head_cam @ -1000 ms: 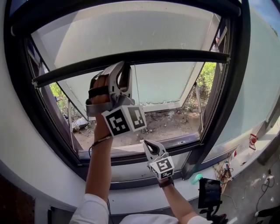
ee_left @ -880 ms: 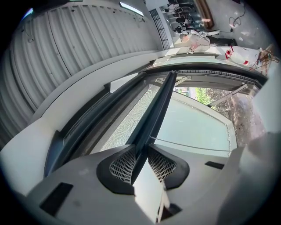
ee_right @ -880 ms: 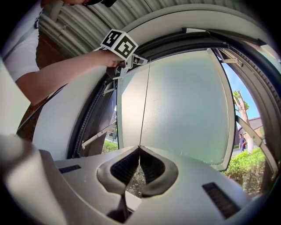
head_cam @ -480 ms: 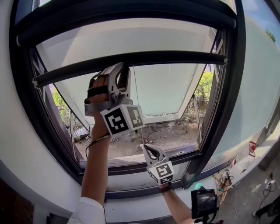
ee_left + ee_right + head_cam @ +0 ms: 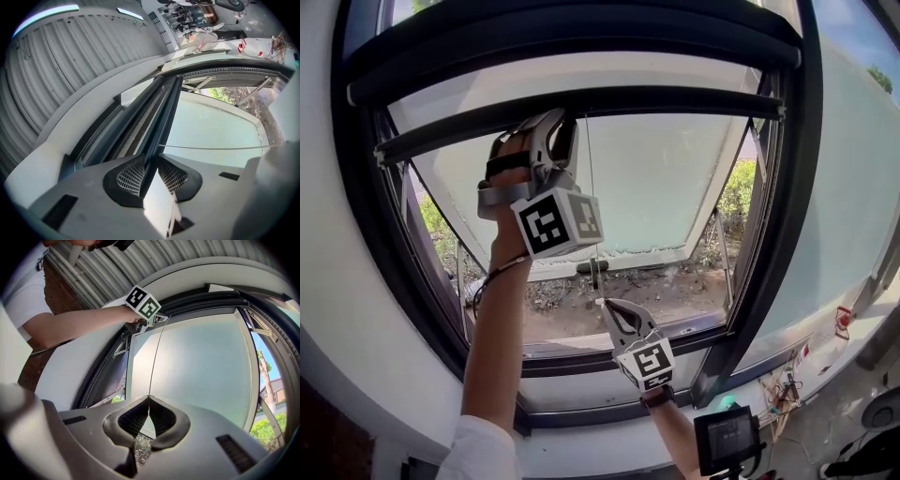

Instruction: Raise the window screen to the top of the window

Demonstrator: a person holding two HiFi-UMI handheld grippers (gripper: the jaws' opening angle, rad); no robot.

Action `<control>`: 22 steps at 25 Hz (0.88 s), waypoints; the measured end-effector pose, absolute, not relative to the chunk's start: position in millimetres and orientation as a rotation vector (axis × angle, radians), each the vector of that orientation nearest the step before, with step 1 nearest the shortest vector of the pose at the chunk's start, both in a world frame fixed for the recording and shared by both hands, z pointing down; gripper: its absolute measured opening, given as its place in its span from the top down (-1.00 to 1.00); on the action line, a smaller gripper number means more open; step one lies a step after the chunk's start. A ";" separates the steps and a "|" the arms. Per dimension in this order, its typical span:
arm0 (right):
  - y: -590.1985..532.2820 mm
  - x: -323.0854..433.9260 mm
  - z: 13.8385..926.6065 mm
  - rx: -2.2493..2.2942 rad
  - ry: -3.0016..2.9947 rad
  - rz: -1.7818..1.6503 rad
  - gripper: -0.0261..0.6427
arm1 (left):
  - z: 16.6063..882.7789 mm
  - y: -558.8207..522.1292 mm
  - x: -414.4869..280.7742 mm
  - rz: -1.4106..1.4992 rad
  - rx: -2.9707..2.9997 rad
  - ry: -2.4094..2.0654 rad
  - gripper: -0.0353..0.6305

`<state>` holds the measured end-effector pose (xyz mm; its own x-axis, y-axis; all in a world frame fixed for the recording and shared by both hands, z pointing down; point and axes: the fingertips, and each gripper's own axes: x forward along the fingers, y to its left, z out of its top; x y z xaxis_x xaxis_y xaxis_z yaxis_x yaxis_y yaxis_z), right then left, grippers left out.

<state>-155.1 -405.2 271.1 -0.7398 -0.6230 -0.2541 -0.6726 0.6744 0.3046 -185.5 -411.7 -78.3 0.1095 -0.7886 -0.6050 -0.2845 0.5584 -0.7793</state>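
window frame (image 5: 783, 234): screen bar (image 5: 675, 99) near top, just below roller housing (image 5: 581, 36), not seated yet. left gripper (image 5: 150, 160) fingers clamped on screen bar to lift it; right gripper (image 5: 149, 399) fingers pinched together on pull cord (image 5: 157, 357), probably keeping it taut.

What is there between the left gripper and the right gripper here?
A thin pull cord runs from the screen bar, held by the left gripper, down into the shut right gripper. The right gripper view shows it best.
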 end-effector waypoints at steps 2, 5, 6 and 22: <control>-398.2 -154.9 260.9 -1.051 2.728 0.592 0.90 | -80.8 -410.2 -185.5 -0.502 -0.988 1.451 0.70; -391.3 -153.8 250.9 -1.041 2.720 0.603 0.90 | -61.0 -424.1 -177.0 -0.632 -1.068 1.386 0.70; -390.1 -153.4 249.7 -1.046 2.724 0.607 0.90 | -52.8 -427.8 -171.7 -0.654 -1.065 1.359 0.70; -375.1 -108.7 392.5 -1.251 2.806 0.058 0.90 | 302.2 -401.7 -220.8 -0.103 -2.194 1.824 0.70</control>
<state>-108.7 -375.1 392.5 -0.6664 -0.7415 -0.0785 -0.7441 0.6681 0.0064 -220.8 -401.7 302.2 0.1979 -0.9720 -0.1266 -0.9516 -0.1595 -0.2626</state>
